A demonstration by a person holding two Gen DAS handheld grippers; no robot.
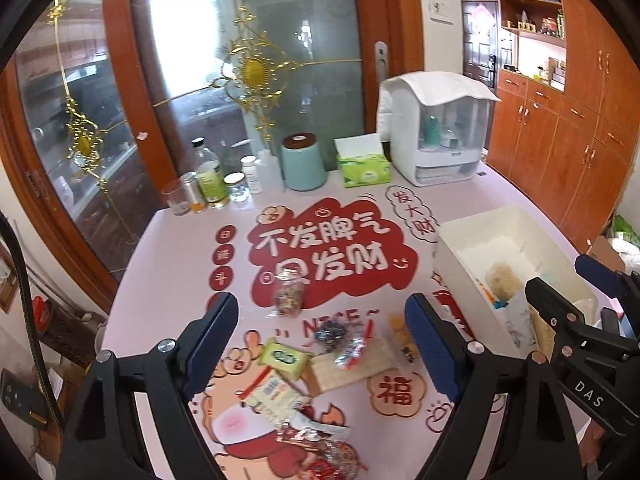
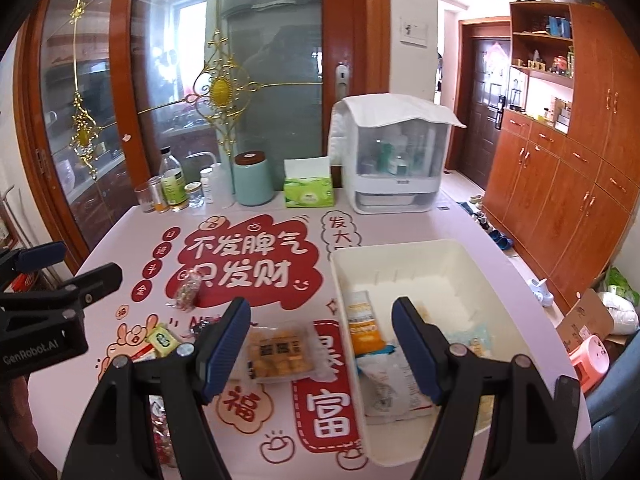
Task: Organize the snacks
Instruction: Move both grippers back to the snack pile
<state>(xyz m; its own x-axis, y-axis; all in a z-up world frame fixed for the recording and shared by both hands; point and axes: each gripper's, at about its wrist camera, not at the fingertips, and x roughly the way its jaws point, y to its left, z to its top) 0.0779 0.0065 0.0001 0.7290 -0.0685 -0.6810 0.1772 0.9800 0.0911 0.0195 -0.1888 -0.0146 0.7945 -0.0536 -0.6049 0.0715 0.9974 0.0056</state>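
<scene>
Loose snacks lie on the pink printed table mat (image 1: pixel 168 272): a clear bag of mixed nuts (image 1: pixel 289 293), a green packet (image 1: pixel 283 358), a dark wrapped sweet (image 1: pixel 330 335), a white packet (image 1: pixel 272 394) and a red-patterned bag (image 1: pixel 316 440). My left gripper (image 1: pixel 322 338) hovers open above them, holding nothing. A white bin (image 2: pixel 420 252) at the right holds several packets, among them an orange one (image 2: pixel 362 318) and a white pouch (image 2: pixel 390 384). My right gripper (image 2: pixel 321 338) is open and empty over the bin's left wall, next to a clear tray of yellow biscuits (image 2: pixel 278 350).
Along the table's far edge stand bottles and jars (image 2: pixel 174 188), a teal canister (image 2: pixel 253 178), a green tissue box (image 2: pixel 308 192) and a white covered rack (image 2: pixel 394 160). Glass doors rise behind. Wooden cupboards (image 2: pixel 560 184) line the right wall; a pink stool (image 2: pixel 590 360) sits on the floor.
</scene>
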